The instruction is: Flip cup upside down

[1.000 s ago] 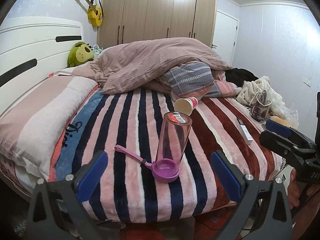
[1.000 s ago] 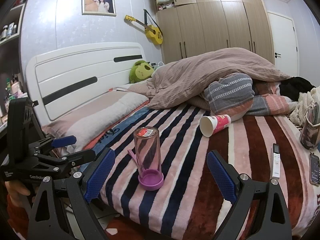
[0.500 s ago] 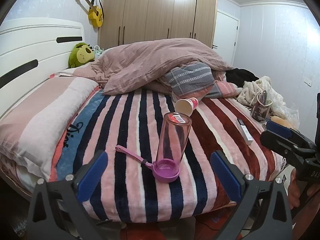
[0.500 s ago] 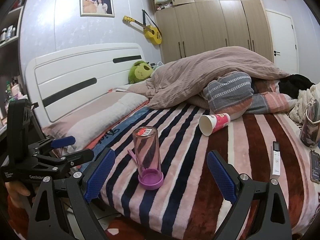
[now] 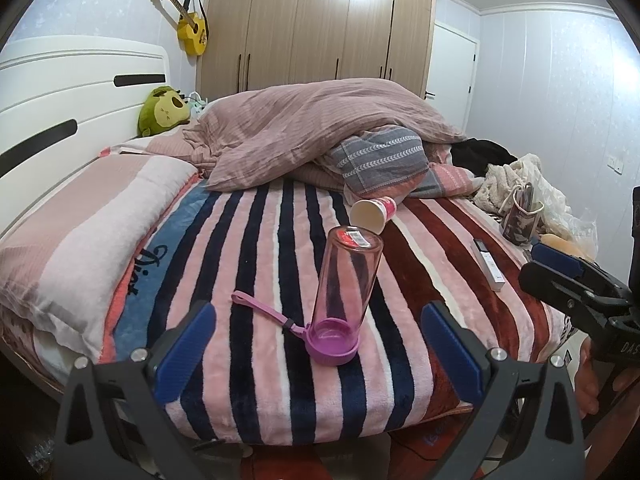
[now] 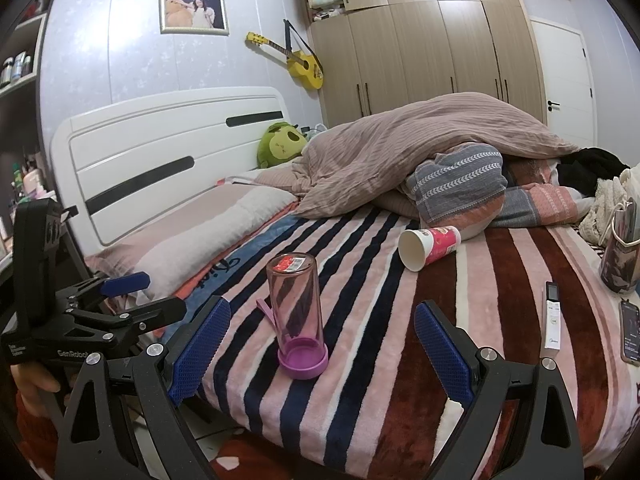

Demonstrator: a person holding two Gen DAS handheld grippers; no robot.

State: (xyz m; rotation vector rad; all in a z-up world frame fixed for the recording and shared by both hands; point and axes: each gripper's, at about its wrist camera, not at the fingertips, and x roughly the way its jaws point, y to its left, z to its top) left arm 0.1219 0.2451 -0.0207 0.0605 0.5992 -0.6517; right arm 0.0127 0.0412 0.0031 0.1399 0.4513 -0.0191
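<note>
A clear pink cup (image 5: 345,280) with a purple lid and strap stands upside down, lid down, on the striped blanket near the bed's front edge; it also shows in the right wrist view (image 6: 295,312). My left gripper (image 5: 318,354) is open and empty, just in front of the cup. My right gripper (image 6: 320,354) is open and empty, also just short of it. Each gripper shows at the side of the other's view: the right gripper (image 5: 560,276) and the left gripper (image 6: 136,296).
A paper cup (image 5: 373,212) lies on its side further back (image 6: 428,246). A white remote (image 6: 553,316), a phone (image 6: 630,332) and a printed mug (image 6: 620,260) lie at the right. A heaped duvet (image 5: 312,132) and pillows (image 5: 80,232) cover the back and left.
Both views have shifted only slightly. The cup stands as before and both grippers stay open.
</note>
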